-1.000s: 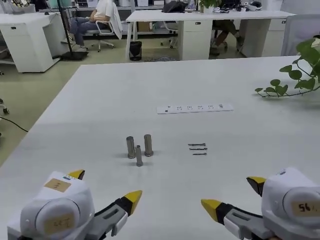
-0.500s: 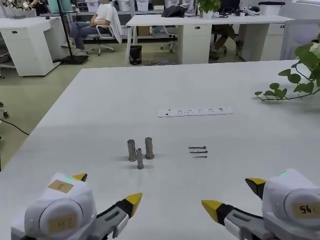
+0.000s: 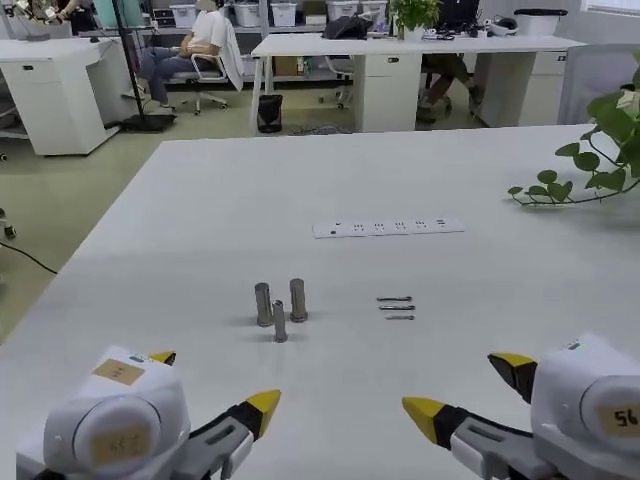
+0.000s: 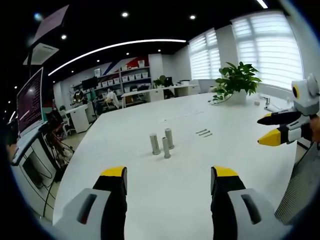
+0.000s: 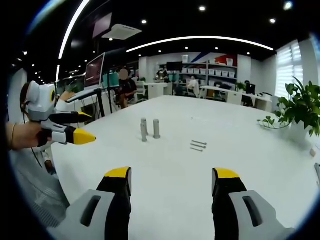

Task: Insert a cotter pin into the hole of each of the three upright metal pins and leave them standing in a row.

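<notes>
On the white tabletop (image 3: 450,270), three metal pins (image 3: 278,308) stand clustered near three loose cotter pins (image 3: 397,308), my left gripper (image 3: 212,380) and right gripper (image 3: 465,385) both open and empty; a clumsy reach could topple the uprights.

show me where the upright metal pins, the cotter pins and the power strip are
upright metal pins (image 3: 297,299): head view, shaft of the one nearest the cotter pins.
cotter pins (image 3: 396,308): head view, shank of the middle one of three.
power strip (image 3: 388,228): head view, centre of its top face.
</notes>
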The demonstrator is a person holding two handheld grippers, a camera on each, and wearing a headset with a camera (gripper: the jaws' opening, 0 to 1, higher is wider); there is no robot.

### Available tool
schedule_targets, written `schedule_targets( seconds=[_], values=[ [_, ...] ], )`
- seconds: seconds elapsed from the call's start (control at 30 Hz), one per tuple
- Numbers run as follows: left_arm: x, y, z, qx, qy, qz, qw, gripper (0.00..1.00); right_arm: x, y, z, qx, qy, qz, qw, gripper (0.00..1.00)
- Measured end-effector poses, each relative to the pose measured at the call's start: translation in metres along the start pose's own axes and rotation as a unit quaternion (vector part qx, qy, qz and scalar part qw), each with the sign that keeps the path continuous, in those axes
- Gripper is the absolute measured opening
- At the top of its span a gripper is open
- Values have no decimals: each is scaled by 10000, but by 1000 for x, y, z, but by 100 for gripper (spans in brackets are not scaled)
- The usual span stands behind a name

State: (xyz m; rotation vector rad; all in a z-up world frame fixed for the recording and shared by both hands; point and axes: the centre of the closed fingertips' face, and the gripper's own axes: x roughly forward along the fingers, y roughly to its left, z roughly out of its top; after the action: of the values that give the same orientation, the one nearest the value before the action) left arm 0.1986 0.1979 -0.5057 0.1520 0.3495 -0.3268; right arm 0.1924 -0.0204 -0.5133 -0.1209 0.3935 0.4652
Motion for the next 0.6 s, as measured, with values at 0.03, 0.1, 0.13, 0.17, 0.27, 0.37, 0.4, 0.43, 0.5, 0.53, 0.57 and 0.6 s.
schedule_targets(
  seconds=[0.03,0.1,0.13,0.17,0.27,0.37,0.4,0.43,0.5,0.53,0.57,0.6],
  values=[
    [0,-1,1,-22,-3,-25,10000,65,0,0,2,-13,-18,12,10000,62],
    [0,-1,1,-17,9,-33,10000,64,1,1,6,-50,-18,46,10000,61],
    [0,-1,0,10,27,-46,10000,64,2,1,6,-76,12,69,9999,61],
    [0,-2,0,32,49,-62,10000,64,2,1,6,-89,30,88,9999,61],
    [1,-4,1,77,93,-117,9999,63,3,0,10,-41,16,120,9999,61],
    [3,-3,2,150,124,-172,9997,61,4,-2,12,12,26,145,9999,61],
    [4,-3,2,169,125,-189,9996,61,5,-2,14,7,34,155,9999,60],
    [5,-2,4,201,123,-214,9995,60,5,-2,14,6,42,162,9999,60],
    [7,-1,6,246,124,-251,9993,59,6,-2,16,3,52,173,9998,60],
    [10,1,7,268,119,-270,9992,59,6,-2,17,1,49,185,9998,59],
    [11,2,8,278,113,-286,9991,58,7,-2,17,2,50,194,9998,59],
    [14,3,9,281,101,-319,9990,57,7,-2,18,10,55,196,9998,58]
  ],
)
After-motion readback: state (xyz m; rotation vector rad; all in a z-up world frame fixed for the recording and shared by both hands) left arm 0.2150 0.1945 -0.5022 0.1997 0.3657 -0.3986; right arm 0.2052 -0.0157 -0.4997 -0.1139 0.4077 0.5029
